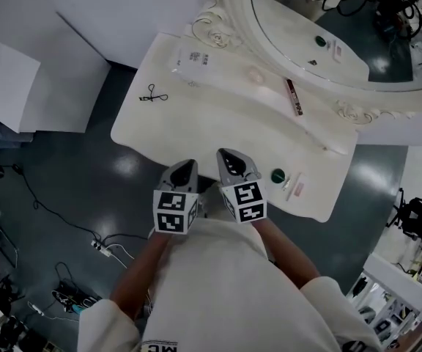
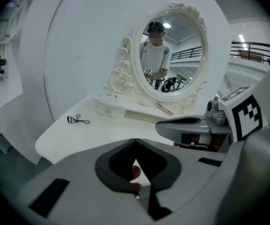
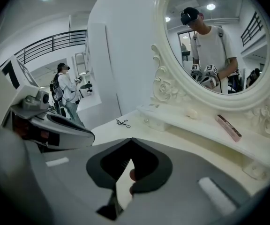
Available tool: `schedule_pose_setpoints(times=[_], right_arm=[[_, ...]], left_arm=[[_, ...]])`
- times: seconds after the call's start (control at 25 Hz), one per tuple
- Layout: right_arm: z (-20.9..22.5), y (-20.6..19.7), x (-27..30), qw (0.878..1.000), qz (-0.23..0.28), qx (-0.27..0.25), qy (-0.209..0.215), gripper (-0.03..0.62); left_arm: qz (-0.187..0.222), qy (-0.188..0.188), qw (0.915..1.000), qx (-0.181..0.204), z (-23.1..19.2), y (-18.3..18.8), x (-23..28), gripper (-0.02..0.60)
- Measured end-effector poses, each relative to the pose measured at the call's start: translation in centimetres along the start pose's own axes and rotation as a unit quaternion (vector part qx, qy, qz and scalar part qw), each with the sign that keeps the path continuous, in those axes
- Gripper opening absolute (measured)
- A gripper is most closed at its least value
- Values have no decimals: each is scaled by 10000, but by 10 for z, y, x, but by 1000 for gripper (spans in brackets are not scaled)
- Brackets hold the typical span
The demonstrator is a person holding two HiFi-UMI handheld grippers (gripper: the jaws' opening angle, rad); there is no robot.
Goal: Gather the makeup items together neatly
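Makeup items are spread apart over the white worktop (image 1: 218, 127). At the far left a black eyelash curler (image 1: 153, 94) lies alone. A flat white packet (image 1: 190, 59) is set on the raised shelf behind it. Next come a pale round piece (image 1: 255, 74), too faint to be identified, and a brown stick (image 1: 294, 97) below the mirror (image 1: 306, 28), which is cut off by the top edge. Near the front right corner a green round thing (image 1: 278, 175) and a pinkish tube (image 1: 297, 187) are seen, too small to be named. Over the front edge the left hand-held gripper (image 1: 187, 167) and the right hand-held gripper (image 1: 230, 157) are held side by side, each with jaws closed together on nothing. White panels (image 1: 20, 79) are stood at the left, and cables (image 1: 50, 207) are strewn on the dark floor (image 1: 64, 174).
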State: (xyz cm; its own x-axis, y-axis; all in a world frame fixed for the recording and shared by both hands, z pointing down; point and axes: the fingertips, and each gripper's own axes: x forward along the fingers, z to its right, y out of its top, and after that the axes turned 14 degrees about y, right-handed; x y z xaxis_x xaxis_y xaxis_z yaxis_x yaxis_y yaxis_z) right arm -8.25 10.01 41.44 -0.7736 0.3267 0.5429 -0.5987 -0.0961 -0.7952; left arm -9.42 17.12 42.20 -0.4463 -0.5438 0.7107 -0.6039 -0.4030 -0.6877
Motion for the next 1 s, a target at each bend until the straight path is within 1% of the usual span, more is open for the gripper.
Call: schedule_pose_setpoints(times=[0.28,0.8,1.0], right_arm=[[-12,18,32,9994,-117,-254,203,2],[-21,45,98,9978,-278,-490,353,3],[-30,54,125,9951,-450,-742,481,3]], left_arm=[[41,210,9995,-225,-34,5,0,-5],[31,287,9986,-441,-92,15,12,-5],[25,302,9980,-552,-110,18,16,-5]])
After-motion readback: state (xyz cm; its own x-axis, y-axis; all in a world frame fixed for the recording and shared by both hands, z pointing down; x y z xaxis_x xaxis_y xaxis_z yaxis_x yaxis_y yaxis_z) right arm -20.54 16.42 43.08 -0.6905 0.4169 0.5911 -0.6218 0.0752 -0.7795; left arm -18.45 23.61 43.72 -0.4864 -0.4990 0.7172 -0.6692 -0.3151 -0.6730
